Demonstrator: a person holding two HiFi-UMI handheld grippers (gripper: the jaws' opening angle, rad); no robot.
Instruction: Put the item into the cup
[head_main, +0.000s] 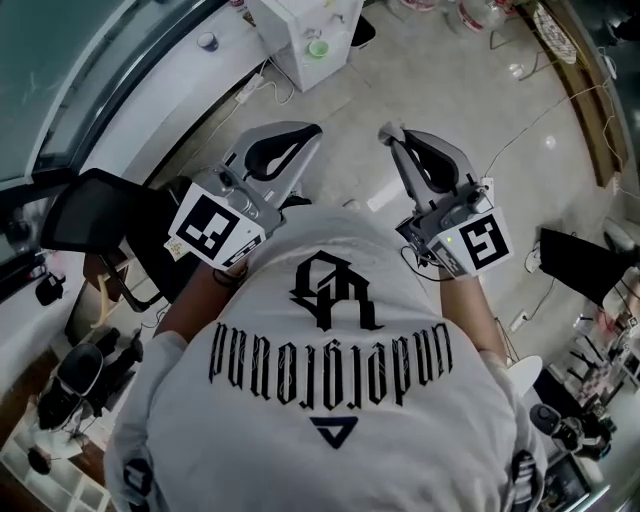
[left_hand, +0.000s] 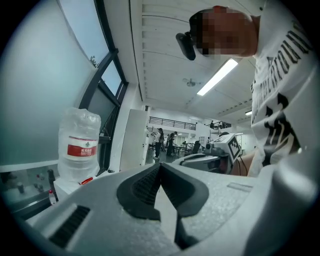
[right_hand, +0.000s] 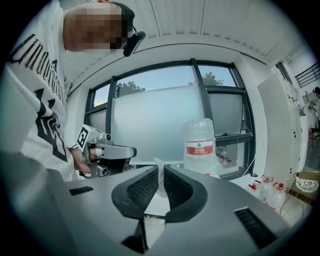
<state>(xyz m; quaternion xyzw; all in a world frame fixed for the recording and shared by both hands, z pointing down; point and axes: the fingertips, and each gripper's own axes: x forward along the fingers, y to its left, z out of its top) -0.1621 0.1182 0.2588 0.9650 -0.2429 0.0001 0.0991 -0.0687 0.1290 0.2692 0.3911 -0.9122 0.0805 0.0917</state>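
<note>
No cup and no item to go in it shows in any view. I hold both grippers up in front of my chest, pointing away over the floor. My left gripper (head_main: 312, 130) has its jaws together at the tips (left_hand: 159, 166), with nothing between them. My right gripper (head_main: 388, 132) is closed down to a thin slit (right_hand: 161, 170); only background shows through the slit. Each gripper appears in the other's view: the right one (left_hand: 222, 149) and the left one (right_hand: 106, 152).
A large water jug with a red label (left_hand: 79, 145) (right_hand: 202, 145) stands by the window wall. A white cabinet (head_main: 305, 35) is ahead on the floor. A black chair (head_main: 100, 215) is at my left and a desk with a dark monitor (head_main: 585, 265) at my right.
</note>
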